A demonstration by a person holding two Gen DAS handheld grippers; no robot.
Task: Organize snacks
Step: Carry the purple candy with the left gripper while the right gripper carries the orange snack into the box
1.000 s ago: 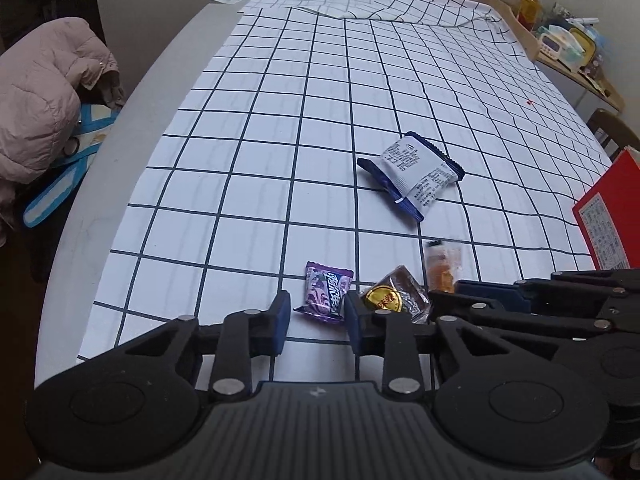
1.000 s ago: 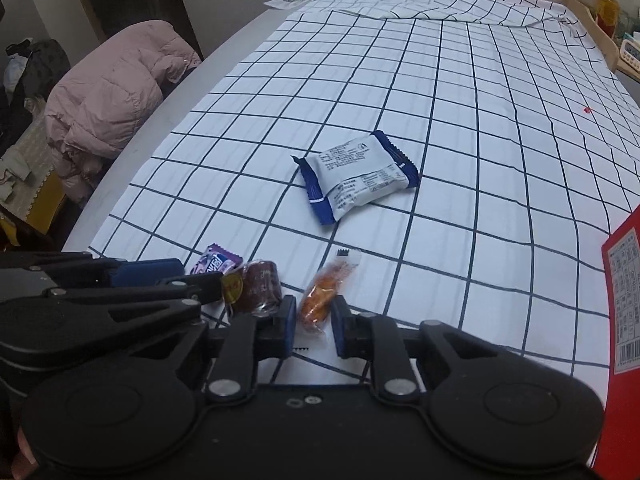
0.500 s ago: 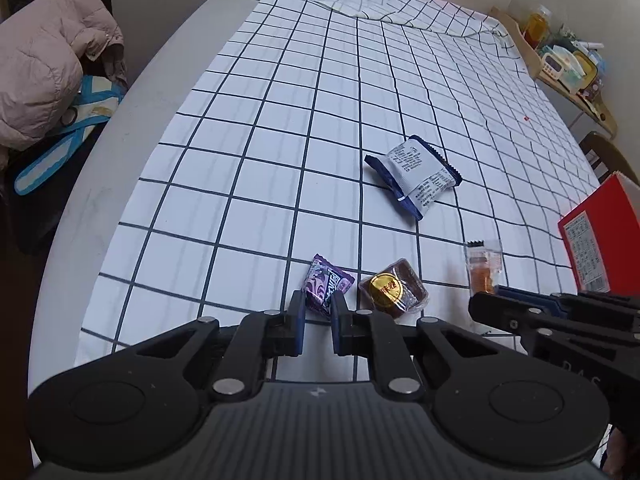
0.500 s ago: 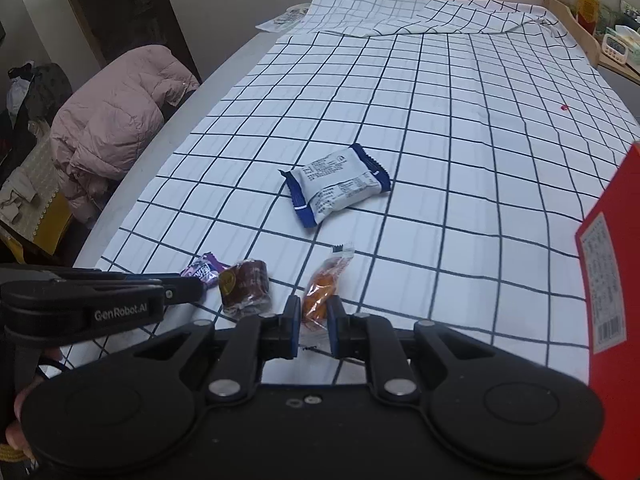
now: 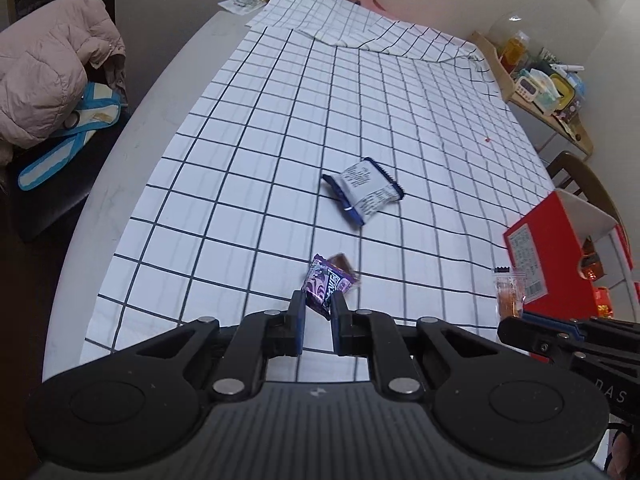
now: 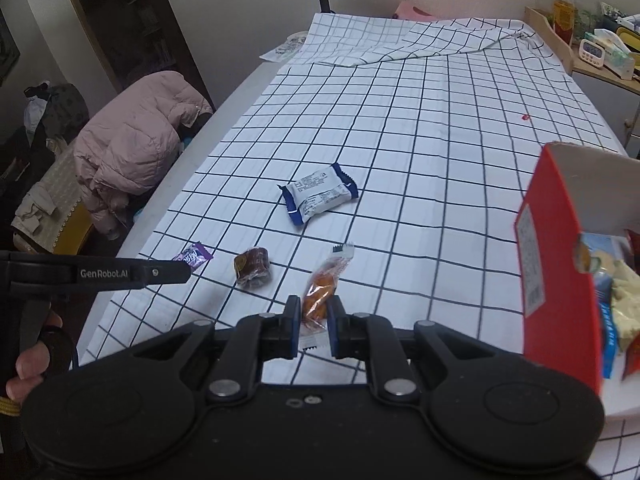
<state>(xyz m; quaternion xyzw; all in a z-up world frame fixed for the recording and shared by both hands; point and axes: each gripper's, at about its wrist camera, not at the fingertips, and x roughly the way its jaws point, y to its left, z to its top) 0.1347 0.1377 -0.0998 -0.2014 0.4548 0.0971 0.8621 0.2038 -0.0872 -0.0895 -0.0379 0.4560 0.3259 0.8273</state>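
Note:
My left gripper (image 5: pixel 317 312) is shut on a purple candy wrapper (image 5: pixel 326 285) and holds it above the checked cloth; the wrapper also shows in the right wrist view (image 6: pixel 193 255). My right gripper (image 6: pixel 313 316) is shut on an orange snack in clear wrap (image 6: pixel 320 292), lifted off the cloth; it shows beside the box in the left wrist view (image 5: pixel 508 294). A brown round snack (image 6: pixel 253 267) lies on the cloth between them. A white and blue packet (image 5: pixel 362 192) lies farther out. An open red box (image 6: pixel 560 272) with snacks inside stands at the right.
A pink jacket (image 6: pixel 132 144) hangs on a chair left of the table. A wooden shelf with jars and a timer (image 6: pixel 588 40) stands at the far right. The cloth (image 5: pixel 360 100) is folded at the far end. A wooden chair (image 5: pixel 580 176) stands behind the red box.
Both grippers have risen and pulled back with their snacks. The purple wrapper has come off the cloth. The red box has come further into view at the right.

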